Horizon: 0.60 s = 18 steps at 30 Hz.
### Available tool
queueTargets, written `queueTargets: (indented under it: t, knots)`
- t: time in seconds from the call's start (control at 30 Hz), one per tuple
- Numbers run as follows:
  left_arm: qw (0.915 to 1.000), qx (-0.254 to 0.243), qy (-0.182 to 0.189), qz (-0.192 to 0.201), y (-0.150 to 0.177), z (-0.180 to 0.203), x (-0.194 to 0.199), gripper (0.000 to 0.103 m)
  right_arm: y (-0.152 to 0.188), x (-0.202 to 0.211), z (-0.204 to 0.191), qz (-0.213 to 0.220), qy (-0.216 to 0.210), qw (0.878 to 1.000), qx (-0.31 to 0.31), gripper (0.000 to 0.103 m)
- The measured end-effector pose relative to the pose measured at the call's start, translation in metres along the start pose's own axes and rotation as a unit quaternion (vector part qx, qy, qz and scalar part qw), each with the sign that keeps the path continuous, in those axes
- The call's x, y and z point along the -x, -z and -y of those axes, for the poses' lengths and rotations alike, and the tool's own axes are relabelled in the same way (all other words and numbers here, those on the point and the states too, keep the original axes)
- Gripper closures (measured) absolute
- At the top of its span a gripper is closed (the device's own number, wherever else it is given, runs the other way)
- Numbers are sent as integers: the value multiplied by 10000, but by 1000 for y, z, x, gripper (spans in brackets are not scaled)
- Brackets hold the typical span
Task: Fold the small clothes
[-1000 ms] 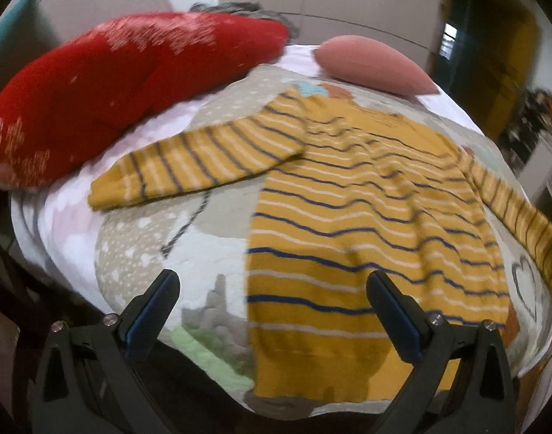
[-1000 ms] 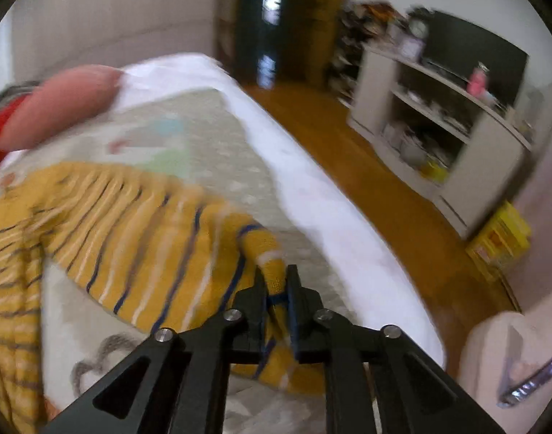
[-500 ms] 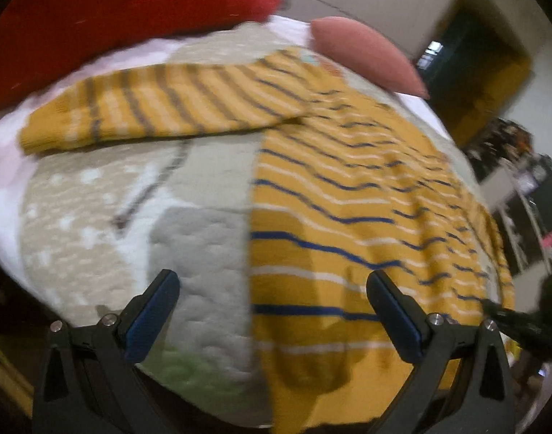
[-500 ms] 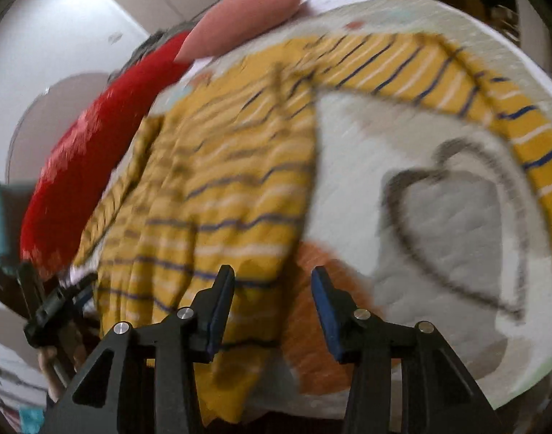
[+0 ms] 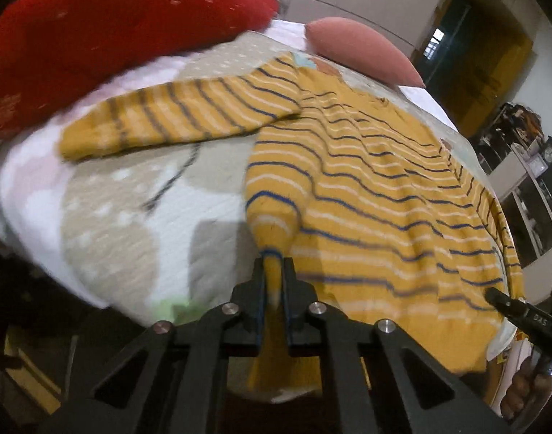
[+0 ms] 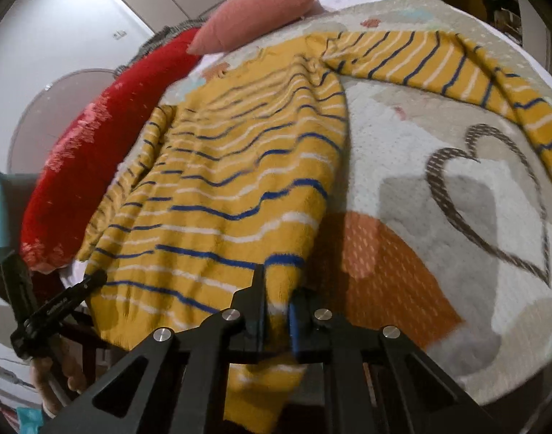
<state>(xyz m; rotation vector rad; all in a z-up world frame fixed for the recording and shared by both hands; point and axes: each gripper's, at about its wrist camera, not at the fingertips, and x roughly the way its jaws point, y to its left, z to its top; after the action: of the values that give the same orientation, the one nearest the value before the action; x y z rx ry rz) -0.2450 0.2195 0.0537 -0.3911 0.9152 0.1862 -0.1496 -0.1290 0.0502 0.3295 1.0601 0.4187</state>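
Sweater (image 5: 366, 188) hem pinched by both grippers; no legible writing.

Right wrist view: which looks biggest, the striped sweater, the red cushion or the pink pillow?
1. Striped sweater, much the largest.
2. Red cushion.
3. Pink pillow, smallest, though it lies farthest from the camera, so its true size is unsure.

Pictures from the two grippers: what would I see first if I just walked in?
A mustard-yellow knitted sweater with blue and white stripes lies spread across a patterned quilt, sleeves out to both sides. The left gripper and right gripper each pinch a bottom corner of its hem. Behind it sit a big red fuzzy cushion and a pink pillow.
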Motion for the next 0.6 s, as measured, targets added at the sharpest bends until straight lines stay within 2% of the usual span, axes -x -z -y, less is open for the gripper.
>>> queueTargets:
  t: [0.07, 0.17, 0.2, 0.23, 0.3, 0.37, 0.43, 0.5, 0.6]
  knots:
    - [9999, 38, -119, -22, 12, -8, 10, 99, 15, 11, 4, -24, -42, 10000, -65, 94]
    - [9999, 91, -80, -26, 19, -21, 22, 99, 27, 20, 15, -26, 89, 9999, -73, 94]
    - [9999, 91, -99, 29, 18, -24, 25, 95, 27, 26, 20, 92, 194, 9997, -82, 94]
    - [9998, 65, -157, 101, 17, -24, 28, 90, 24, 36, 29, 277, 385, 9988, -99, 94]
    - [9993, 49, -249, 290, 12, -22, 34, 55, 12, 53, 47, 680, 949, 9930, -176, 89]
    - [9987, 93, -140, 482, 9, -18, 39, 39, 0, 66, 61, 1017, 1522, 9830, -147, 65]
    - [9985, 52, -52, 537, 7, -10, 37, 32, -11, 75, 76, 1319, 2231, 9658, 62, 48]
    - [9989, -46, -16, 457, 5, 1, 28, 30, -21, 74, 93, 1335, 2758, 9515, 269, 43]
    - [9995, -212, -5, 229, 4, 18, 13, 30, -35, 57, 117, 1044, 3134, 9427, 467, 41]
